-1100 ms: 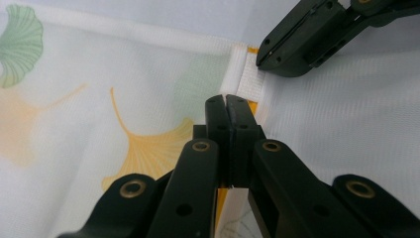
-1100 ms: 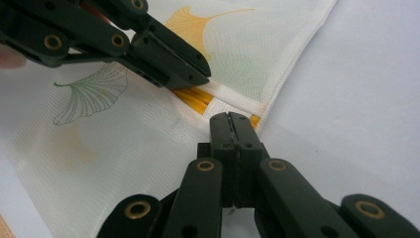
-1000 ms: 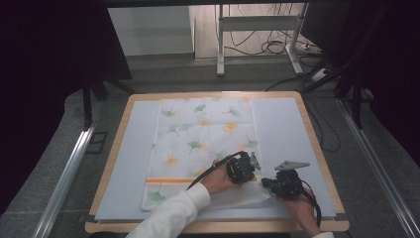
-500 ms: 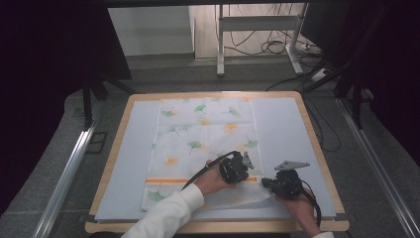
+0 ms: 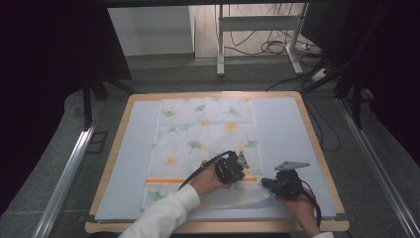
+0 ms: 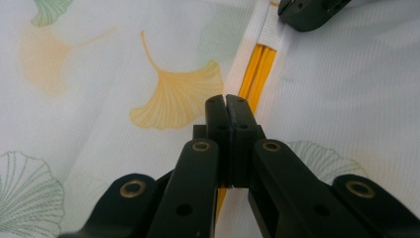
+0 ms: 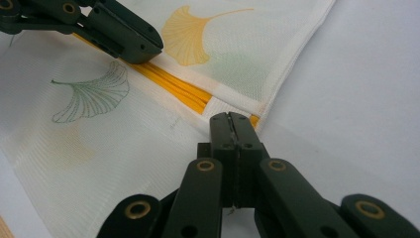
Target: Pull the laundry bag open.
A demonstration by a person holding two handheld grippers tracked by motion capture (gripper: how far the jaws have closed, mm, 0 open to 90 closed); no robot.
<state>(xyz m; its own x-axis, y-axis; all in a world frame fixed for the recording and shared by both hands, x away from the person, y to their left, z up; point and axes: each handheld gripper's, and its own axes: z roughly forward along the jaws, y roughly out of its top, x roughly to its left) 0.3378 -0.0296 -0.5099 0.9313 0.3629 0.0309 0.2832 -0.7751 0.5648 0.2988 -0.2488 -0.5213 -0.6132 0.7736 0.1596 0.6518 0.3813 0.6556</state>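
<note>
Hands low, we kept left gripper (image 5: 238, 166) and right gripper (image 5: 267, 184) closed, empty, on the cloth's (image 5: 203, 129) near right corner; bare table (image 5: 292, 134) lay beyond.

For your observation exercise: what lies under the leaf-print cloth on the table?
The leaf-print cloth lies on a pale blue mat, which shows on both sides of it over the wooden table. What is beneath the cloth's middle is covered.

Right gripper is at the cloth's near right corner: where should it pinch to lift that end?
Pinch the hemmed right edge of the cloth at the orange stripe, coming in low from the bare mat on the right. The edge there looks slightly raised off the mat, and the right gripper, now shut, would need to open first.
</note>
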